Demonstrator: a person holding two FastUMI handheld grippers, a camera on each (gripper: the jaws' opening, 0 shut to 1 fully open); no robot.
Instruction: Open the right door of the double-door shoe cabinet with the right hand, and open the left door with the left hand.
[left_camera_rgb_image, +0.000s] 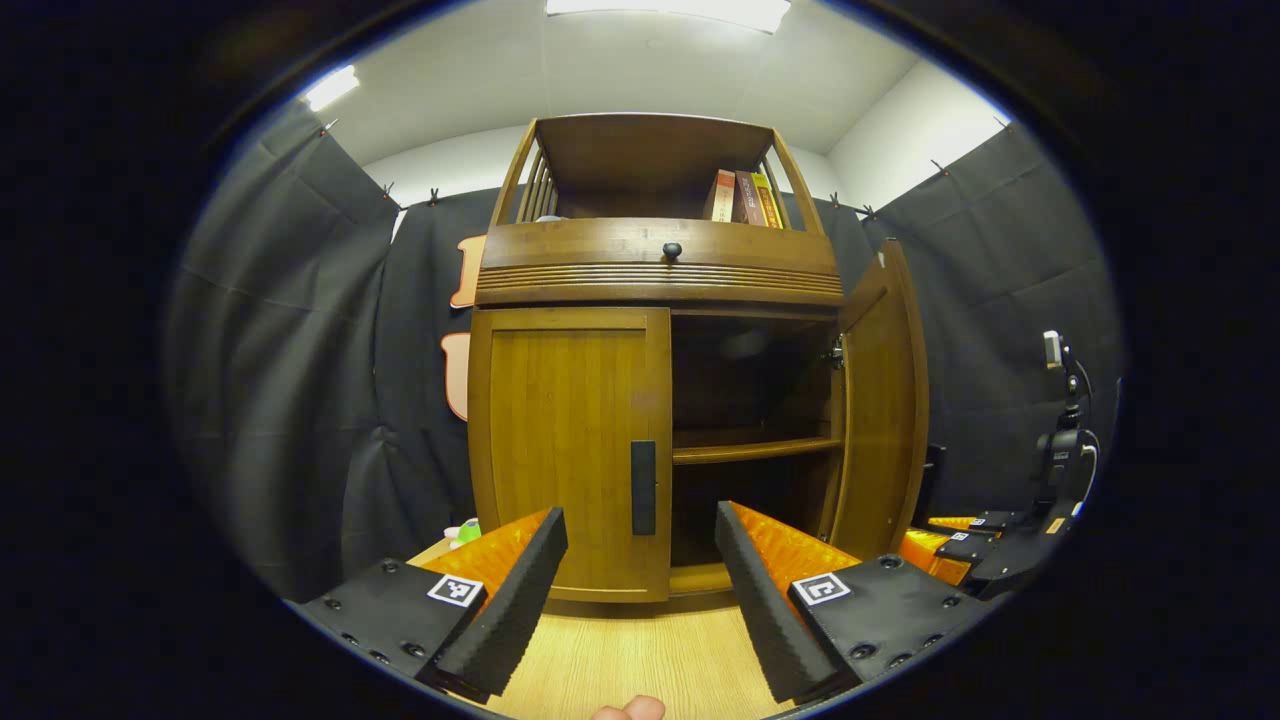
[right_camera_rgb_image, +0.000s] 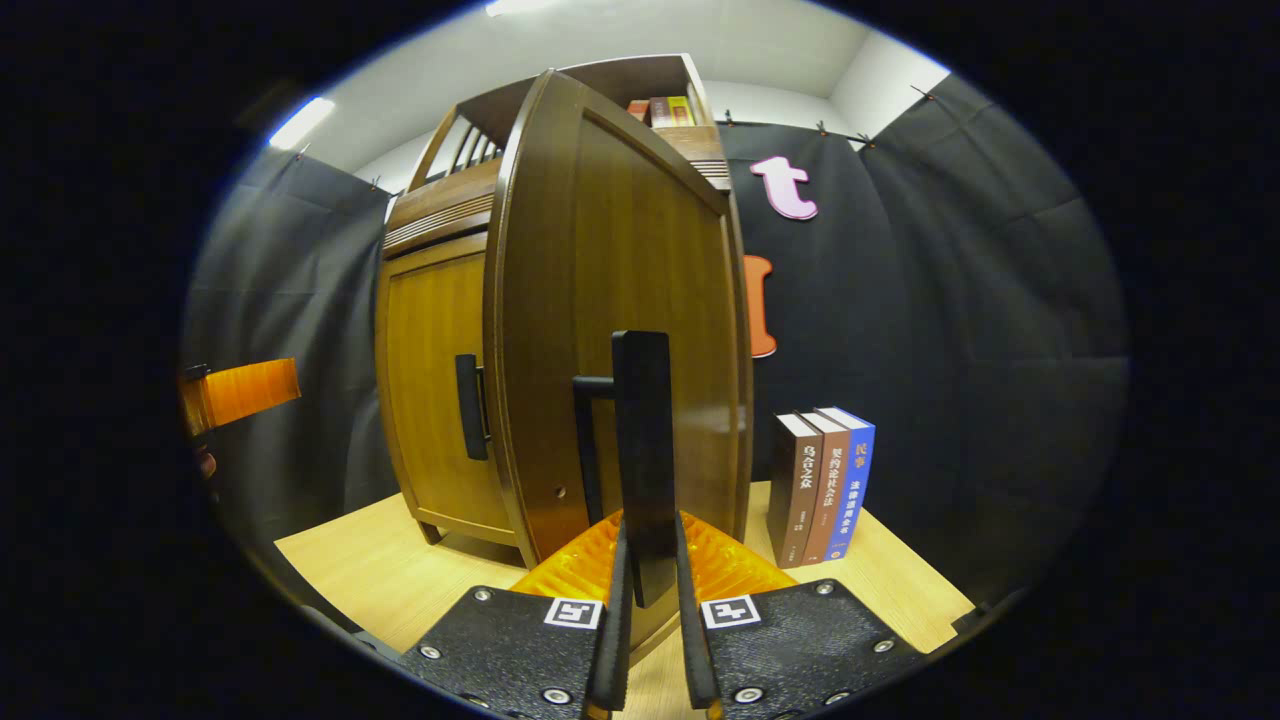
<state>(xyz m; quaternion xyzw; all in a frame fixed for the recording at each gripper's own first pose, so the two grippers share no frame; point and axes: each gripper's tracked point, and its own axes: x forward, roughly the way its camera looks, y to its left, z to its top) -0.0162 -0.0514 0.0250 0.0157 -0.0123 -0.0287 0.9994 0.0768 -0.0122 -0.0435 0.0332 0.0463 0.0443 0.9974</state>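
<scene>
In the left gripper view, the left gripper (left_camera_rgb_image: 640, 575) hangs with its fingers spread wide and nothing between them, in front of the wooden shoe cabinet (left_camera_rgb_image: 660, 270) that stands on a light wood tabletop (left_camera_rgb_image: 640, 650). The left door (left_camera_rgb_image: 570, 450) is closed, and its dark vertical handle (left_camera_rgb_image: 643, 487) sits above the gap between the fingers and apart from them. The right door (left_camera_rgb_image: 880, 410) is swung outward, showing a dark interior with one shelf (left_camera_rgb_image: 755, 450). A drawer with a round knob (left_camera_rgb_image: 672, 250) runs above the doors, and a few books (left_camera_rgb_image: 745, 198) stand in the open top compartment. At the far right edge the other gripper (left_camera_rgb_image: 965, 540) is near the open door's lower edge. In the right gripper view, the right gripper (right_camera_rgb_image: 650, 590) is clenched on the right door's handle (right_camera_rgb_image: 643, 450), both fingers pressing the bar's lower end. That door stands edge-on and open, with the closed left door behind it. Three upright books (right_camera_rgb_image: 822, 485) stand on the tabletop just right of the open door.
</scene>
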